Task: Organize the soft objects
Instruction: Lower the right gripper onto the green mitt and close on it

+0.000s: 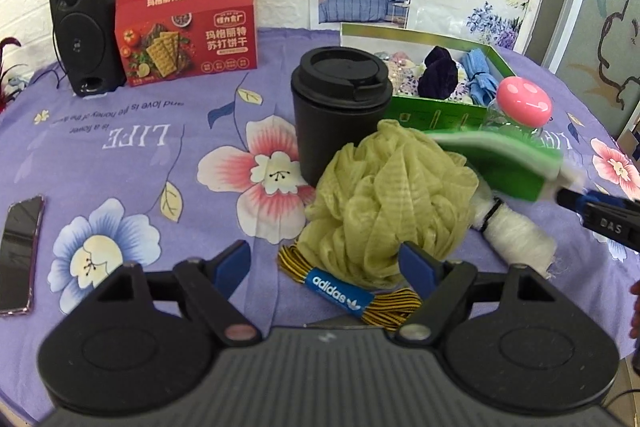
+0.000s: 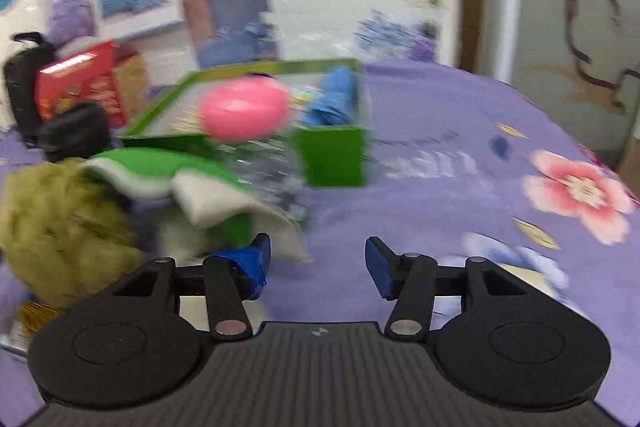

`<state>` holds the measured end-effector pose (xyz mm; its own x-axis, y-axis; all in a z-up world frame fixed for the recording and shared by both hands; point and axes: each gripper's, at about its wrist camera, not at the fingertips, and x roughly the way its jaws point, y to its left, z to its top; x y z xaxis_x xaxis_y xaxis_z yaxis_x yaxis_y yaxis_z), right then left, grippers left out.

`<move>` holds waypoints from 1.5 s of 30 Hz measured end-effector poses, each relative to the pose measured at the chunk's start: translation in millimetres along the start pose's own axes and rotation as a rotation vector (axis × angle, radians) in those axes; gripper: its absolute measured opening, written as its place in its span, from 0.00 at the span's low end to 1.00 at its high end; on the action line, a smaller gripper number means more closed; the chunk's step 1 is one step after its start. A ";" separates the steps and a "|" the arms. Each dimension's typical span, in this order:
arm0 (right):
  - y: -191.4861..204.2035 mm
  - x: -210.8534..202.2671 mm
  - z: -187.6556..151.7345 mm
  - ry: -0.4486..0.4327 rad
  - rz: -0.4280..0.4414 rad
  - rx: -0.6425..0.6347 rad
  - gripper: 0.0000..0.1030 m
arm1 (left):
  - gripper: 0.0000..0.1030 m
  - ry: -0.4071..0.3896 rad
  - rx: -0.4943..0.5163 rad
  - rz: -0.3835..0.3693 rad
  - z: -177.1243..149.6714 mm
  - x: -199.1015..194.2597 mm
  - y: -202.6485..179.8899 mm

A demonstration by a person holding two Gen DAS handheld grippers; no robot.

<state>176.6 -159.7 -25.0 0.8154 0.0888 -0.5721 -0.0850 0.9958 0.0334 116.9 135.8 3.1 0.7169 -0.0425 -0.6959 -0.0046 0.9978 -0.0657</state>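
Note:
An olive mesh bath pouf [image 1: 384,203] lies on the purple floral tablecloth, just beyond my open, empty left gripper [image 1: 326,263]. A green and white sponge [image 1: 508,163] rests on its right side, over a white mesh roll [image 1: 516,231]. A green box [image 1: 436,107] behind holds a dark purple scrunchie [image 1: 440,71] and a blue cloth [image 1: 480,75]. My right gripper [image 2: 318,259] is open; its left finger sits against the sponge's white edge [image 2: 224,203]. That view is blurred. The pouf [image 2: 60,227] and box [image 2: 332,155] also show there.
A black lidded cup [image 1: 340,115] stands behind the pouf. Yellow-black Adidas laces [image 1: 352,291] lie in front of it. A pink-capped clear bottle [image 1: 524,101], a red cracker box [image 1: 186,31], a black speaker [image 1: 86,31] and a phone [image 1: 20,251] are around.

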 end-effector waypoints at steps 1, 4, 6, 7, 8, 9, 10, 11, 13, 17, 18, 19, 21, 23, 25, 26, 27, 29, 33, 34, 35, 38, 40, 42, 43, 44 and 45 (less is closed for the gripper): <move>-10.3 -2.8 -2.8 0.002 -0.019 0.018 0.36 | 0.78 -0.001 0.003 0.003 -0.1 -0.3 -1.6; -35.6 -13.7 -10.5 0.003 -0.054 0.079 0.37 | 0.78 -0.001 0.012 0.002 1.0 -0.7 -6.6; -41.3 -20.5 -12.4 -0.007 -0.052 0.099 0.37 | 0.78 -0.002 0.022 0.010 1.9 -1.4 -10.4; -39.9 -23.3 -12.0 -0.018 -0.045 0.103 0.37 | 0.78 -0.005 0.027 0.015 2.2 -2.1 -12.1; -35.8 -24.8 -10.3 -0.027 -0.028 0.099 0.37 | 0.78 -0.008 0.031 0.018 2.7 -3.0 -13.5; -30.5 -25.7 -7.9 -0.032 -0.004 0.092 0.37 | 0.78 -0.011 0.034 0.017 2.8 -4.0 -14.6; -23.4 -25.9 -5.1 -0.031 0.023 0.078 0.37 | 0.78 -0.012 0.036 0.016 2.7 -5.1 -15.6; -15.5 -25.1 0.3 -0.028 0.061 0.052 0.37 | 0.78 -0.011 0.038 0.017 2.3 -5.7 -15.3; 6.2 -24.7 7.3 -0.031 0.125 -0.014 0.38 | 0.78 -0.014 0.040 0.022 1.3 -7.5 -14.6; 53.0 -21.6 16.0 -0.020 0.222 -0.153 0.38 | 0.78 -0.011 0.030 0.025 -0.1 -9.5 -9.0; 62.1 -19.8 16.9 -0.014 0.240 -0.178 0.38 | 0.78 -0.010 0.029 0.024 -1.0 -9.7 -7.4; 70.0 -17.5 17.0 -0.010 0.248 -0.201 0.38 | 0.78 -0.009 0.027 0.022 -1.9 -9.7 -5.3; 86.1 -10.5 18.3 -0.005 0.226 -0.257 0.39 | 0.78 -0.002 0.022 0.019 -4.3 -9.0 -1.0; 94.1 -0.7 19.6 -0.011 0.192 -0.298 0.39 | 0.78 0.006 0.013 0.012 -6.3 -7.4 3.1; 94.9 9.5 22.1 -0.013 0.168 -0.293 0.39 | 0.78 0.013 0.000 0.010 -7.3 -4.9 7.1; 92.5 13.0 23.1 -0.018 0.162 -0.272 0.40 | 0.78 0.015 -0.005 0.011 -7.4 -3.7 8.8; 88.6 15.0 23.5 -0.017 0.162 -0.240 0.40 | 0.78 0.016 -0.008 0.012 -7.3 -2.9 10.1; 77.1 15.2 21.9 -0.028 0.172 -0.162 0.40 | 0.78 0.016 -0.010 0.015 -6.8 -1.4 11.8; 49.5 8.3 20.2 -0.043 0.122 -0.068 0.41 | 0.78 0.029 -0.004 0.012 -6.1 3.2 10.6; 41.4 6.4 18.5 -0.044 0.103 -0.048 0.41 | 0.78 0.031 -0.002 0.015 -6.2 4.0 9.3; 33.3 5.6 17.2 -0.041 0.079 -0.037 0.41 | 0.78 0.034 0.000 0.015 -6.1 4.8 7.9; 2.4 6.3 10.6 -0.018 0.006 0.009 0.42 | 0.78 0.034 0.017 0.016 -6.1 3.8 1.8; -19.4 5.0 7.0 -0.003 -0.031 0.065 0.42 | 0.78 0.027 0.030 0.020 -5.5 1.5 -2.6; -33.0 -2.4 4.7 -0.014 -0.057 0.102 0.42 | 0.78 0.019 0.039 0.022 -4.3 -0.6 -5.9; -35.3 -6.5 4.4 -0.025 -0.064 0.105 0.42 | 0.78 0.019 0.043 0.020 -3.7 -1.1 -7.6; -35.8 -10.7 4.5 -0.034 -0.064 0.103 0.42 | 0.78 0.020 0.047 0.020 -3.0 -1.1 -9.5; -35.1 -13.8 5.4 -0.040 -0.060 0.099 0.42 | 0.78 0.019 0.049 0.021 -2.5 -1.3 -11.6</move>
<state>171.5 -195.8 -13.8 0.8396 0.0282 -0.5424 0.0198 0.9964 0.0825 114.2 124.1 3.0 0.7037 -0.0222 -0.7101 0.0154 0.9998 -0.0160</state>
